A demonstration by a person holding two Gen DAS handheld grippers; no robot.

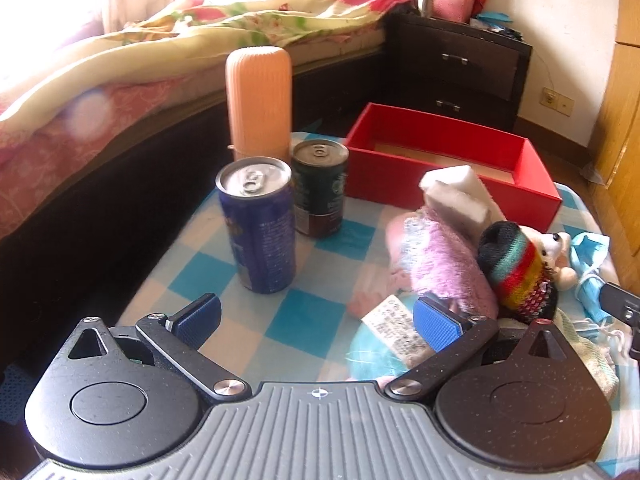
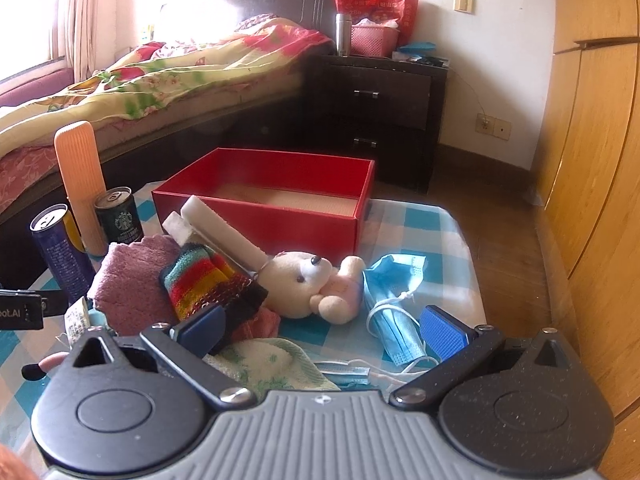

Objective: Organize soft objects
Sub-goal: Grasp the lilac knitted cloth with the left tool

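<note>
Here the left gripper (image 1: 316,322) and right gripper (image 2: 322,326) are both hovering with jaws apart, gripping nothing. The soft things (plush bear (image 2: 308,286), striped sock (image 2: 206,280), pink towel (image 2: 128,280), blue mask (image 2: 394,312)) are lying heaped before the empty red box (image 2: 276,216).

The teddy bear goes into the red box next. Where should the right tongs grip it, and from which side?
Grip the teddy bear across its pink body, from above. It lies on its side on the cloth, body clear on the mask side, while the striped sock crowds its head.
</note>
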